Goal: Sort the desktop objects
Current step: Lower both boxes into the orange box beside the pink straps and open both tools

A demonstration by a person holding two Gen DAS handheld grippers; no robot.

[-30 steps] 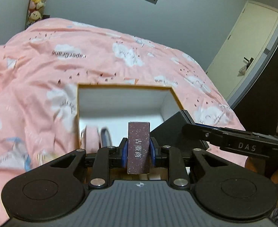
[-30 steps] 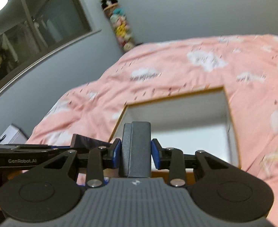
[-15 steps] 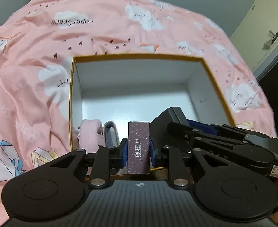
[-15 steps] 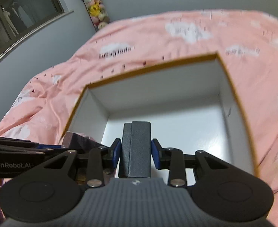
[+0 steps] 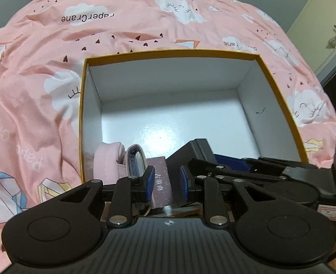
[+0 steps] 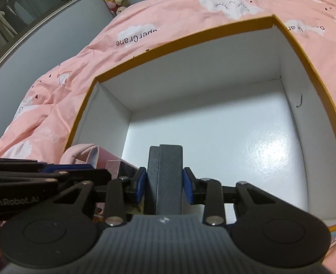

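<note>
— Blue pads of my left gripper (image 5: 165,183) are pinched on a small maroon box (image 5: 162,182), gold characters on its face. Its long axis runs straight out along the fingers, away from the camera.

— And the right?

— My right gripper (image 6: 164,188) is clamped on a dark grey case (image 6: 165,178), held on edge, long axis also pointing forward between the pads. Both jaws are narrow, each closed on its own thing.

— Where does the drop point lie from there?

— Ahead and below. The open white box with the yellow rim (image 5: 172,54) sits on the pink quilt (image 5: 30,91), and both held pieces hang over its near end. Near-left corner is taken: a pink pouch (image 5: 107,159) and a wallet-like case (image 5: 134,161) lie just beside the maroon box.

— So which hand is better placed?

— The right, I'd judge. From its camera the floor (image 6: 236,148) in front of the grey case is bare. My left gripper (image 6: 53,173) crosses in at the left of that view, close alongside, so I'd watch for the two tools bumping.
</note>
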